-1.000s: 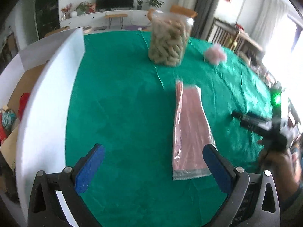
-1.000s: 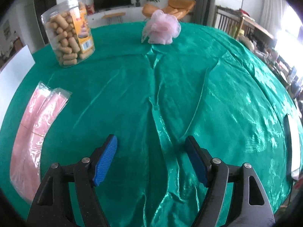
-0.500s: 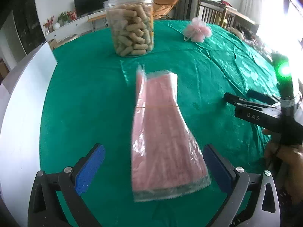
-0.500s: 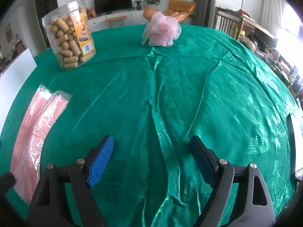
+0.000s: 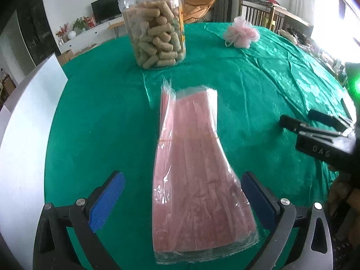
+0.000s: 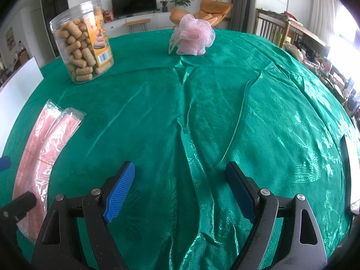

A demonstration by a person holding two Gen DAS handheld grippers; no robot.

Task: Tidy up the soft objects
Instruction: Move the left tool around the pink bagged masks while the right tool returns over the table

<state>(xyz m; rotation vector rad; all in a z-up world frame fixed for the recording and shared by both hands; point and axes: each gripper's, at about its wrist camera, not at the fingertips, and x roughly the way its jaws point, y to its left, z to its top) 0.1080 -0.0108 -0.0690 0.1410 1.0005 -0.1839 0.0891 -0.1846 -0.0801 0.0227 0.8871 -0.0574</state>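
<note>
A clear plastic bag of pink cloths (image 5: pixel 193 168) lies flat on the green tablecloth (image 5: pixel 101 117). My left gripper (image 5: pixel 183 191) is open, its blue pads (image 5: pixel 105 200) either side of the bag's near end, not touching it. The bag also shows at the left of the right wrist view (image 6: pixel 42 150). A pink mesh bath pouf (image 6: pixel 191 36) sits at the far side of the table; it also shows in the left wrist view (image 5: pixel 241 32). My right gripper (image 6: pixel 180 191) is open and empty above bare cloth, and it shows at the right of the left wrist view (image 5: pixel 315 121).
A clear jar of tan snack sticks (image 5: pixel 157 36) stands beyond the bag, also in the right wrist view (image 6: pixel 83 42). A white board (image 5: pixel 24 121) runs along the table's left edge. A white flat object (image 6: pixel 351 168) lies at the right edge.
My left gripper has swung right and moved forward, so the pink bag now lies centred between its open pads. The right gripper has moved slightly forward and opened a little wider.
</note>
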